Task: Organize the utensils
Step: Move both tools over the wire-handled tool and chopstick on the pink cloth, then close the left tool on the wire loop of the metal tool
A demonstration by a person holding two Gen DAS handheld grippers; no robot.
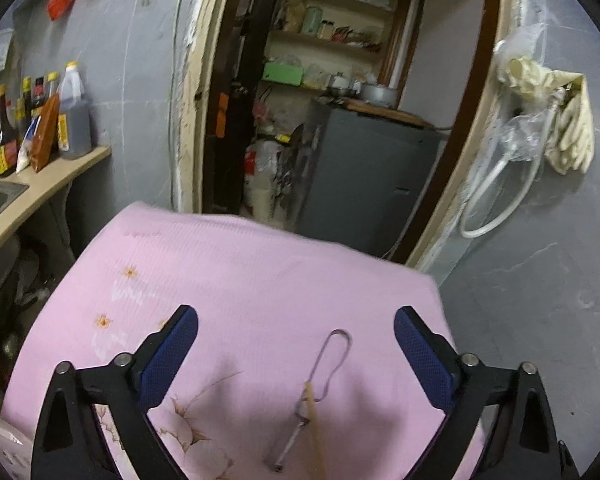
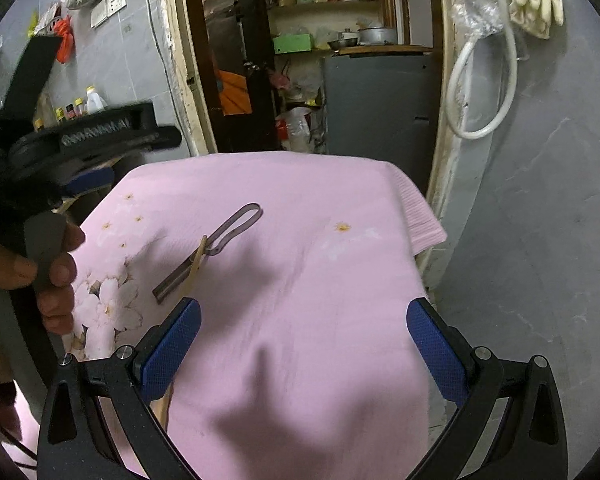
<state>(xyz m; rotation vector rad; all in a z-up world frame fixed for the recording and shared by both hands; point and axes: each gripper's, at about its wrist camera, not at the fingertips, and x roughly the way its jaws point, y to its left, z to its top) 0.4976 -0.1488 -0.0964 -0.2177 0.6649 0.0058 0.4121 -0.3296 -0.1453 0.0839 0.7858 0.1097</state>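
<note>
Pink floral cloth (image 1: 260, 280) over a table; 1 metal peeler (image 1: 316, 392) and 1 wooden chopstick (image 1: 315, 420) crossed, between left jaws.

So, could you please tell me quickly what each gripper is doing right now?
Left gripper: open, holding nothing; the metal peeler lies on the pink cloth between its fingers.
Right gripper: open, empty.

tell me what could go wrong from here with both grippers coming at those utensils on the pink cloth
1. The metal peeler and a thin wooden stick lie crossed and touching, so the open left hand-held gripper may pinch both or flick one away.
2. The pink cloth looks loose and creased; a low grasp could snag fabric.
3. The open right hand-held gripper is close beside the left one, so they may bump.
</note>
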